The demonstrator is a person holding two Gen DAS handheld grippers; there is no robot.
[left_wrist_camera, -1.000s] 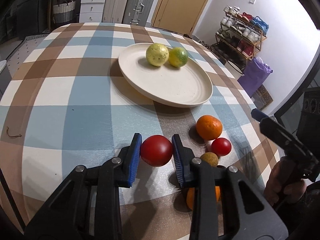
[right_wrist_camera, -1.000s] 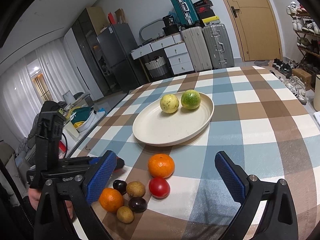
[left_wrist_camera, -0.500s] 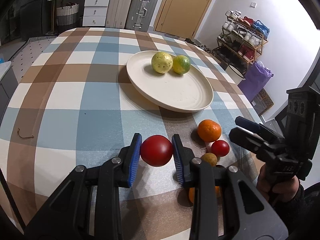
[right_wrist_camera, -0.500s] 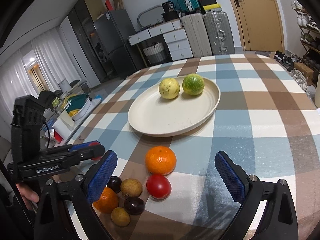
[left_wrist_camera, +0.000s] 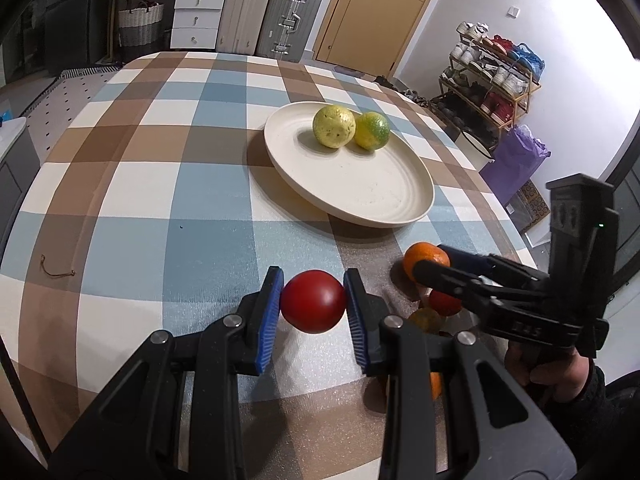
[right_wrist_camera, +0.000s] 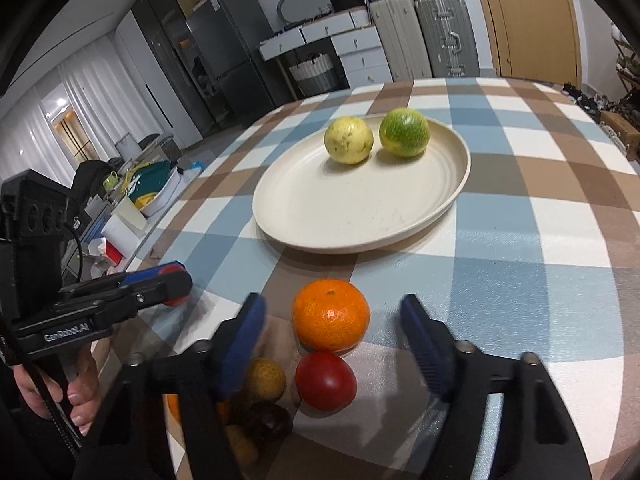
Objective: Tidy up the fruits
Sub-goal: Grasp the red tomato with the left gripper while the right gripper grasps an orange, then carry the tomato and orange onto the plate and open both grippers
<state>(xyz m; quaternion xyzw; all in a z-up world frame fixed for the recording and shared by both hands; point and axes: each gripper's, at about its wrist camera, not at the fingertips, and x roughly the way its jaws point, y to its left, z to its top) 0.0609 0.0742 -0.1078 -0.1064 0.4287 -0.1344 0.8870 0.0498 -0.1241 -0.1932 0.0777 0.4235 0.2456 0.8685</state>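
Observation:
My left gripper (left_wrist_camera: 313, 306) is shut on a red tomato (left_wrist_camera: 313, 306) and holds it above the checked tablecloth, short of the cream plate (left_wrist_camera: 372, 196). The plate holds a yellow fruit (left_wrist_camera: 333, 126) and a green-yellow fruit (left_wrist_camera: 372, 130). My right gripper (right_wrist_camera: 334, 344) is open, its jaws on either side of an orange (right_wrist_camera: 330, 314), above a second red tomato (right_wrist_camera: 325, 380). Small brown and dark fruits (right_wrist_camera: 265, 380) lie by its left finger. The left gripper shows at the left of the right wrist view (right_wrist_camera: 160, 284).
The round table (left_wrist_camera: 132, 184) carries a blue, brown and white checked cloth. A bit of string (left_wrist_camera: 56, 272) lies near its left edge. Suitcases (left_wrist_camera: 288, 20), drawers, a door and a shoe rack (left_wrist_camera: 492, 76) stand beyond the table.
My right gripper has moved forward and down over the fruit pile and its jaws have narrowed around the orange. My left gripper keeps the tomato and has lifted slightly.

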